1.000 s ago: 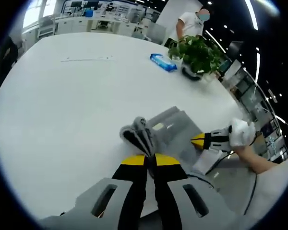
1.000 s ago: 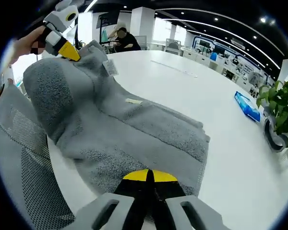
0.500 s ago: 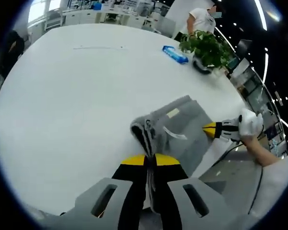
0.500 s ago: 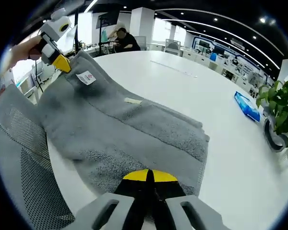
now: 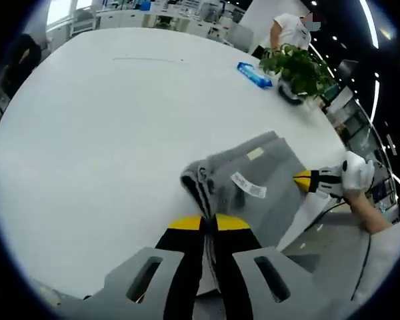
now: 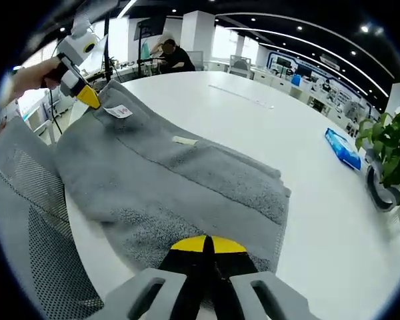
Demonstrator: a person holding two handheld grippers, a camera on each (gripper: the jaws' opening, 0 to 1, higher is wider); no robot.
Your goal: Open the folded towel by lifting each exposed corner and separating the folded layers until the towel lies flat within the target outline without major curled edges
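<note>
A grey towel [image 6: 180, 180] lies spread over the near edge of the white table [image 6: 267, 133], with a white label [image 6: 118, 111] near its far corner. My right gripper [image 6: 207, 244] is shut on the towel's near edge. My left gripper [image 6: 88, 97] is pinched shut on the far corner, low by the table edge. In the left gripper view the towel [image 5: 267, 177] bunches into folds in front of my left gripper [image 5: 209, 221], which is shut on it. There the right gripper [image 5: 303, 178] grips the opposite edge, held by a white-gloved hand [image 5: 355, 173].
A potted plant [image 5: 300, 65] and a blue packet [image 5: 255, 75] stand at the table's far side. A thin line mark [image 5: 147, 60] crosses the tabletop. A grey mesh chair [image 6: 27, 227] sits below the table edge. People [image 6: 170, 53] are in the background.
My left gripper has come down with the towel corner from a raised hump to near the table edge. The towel now lies flatter. My right gripper has stayed in place.
</note>
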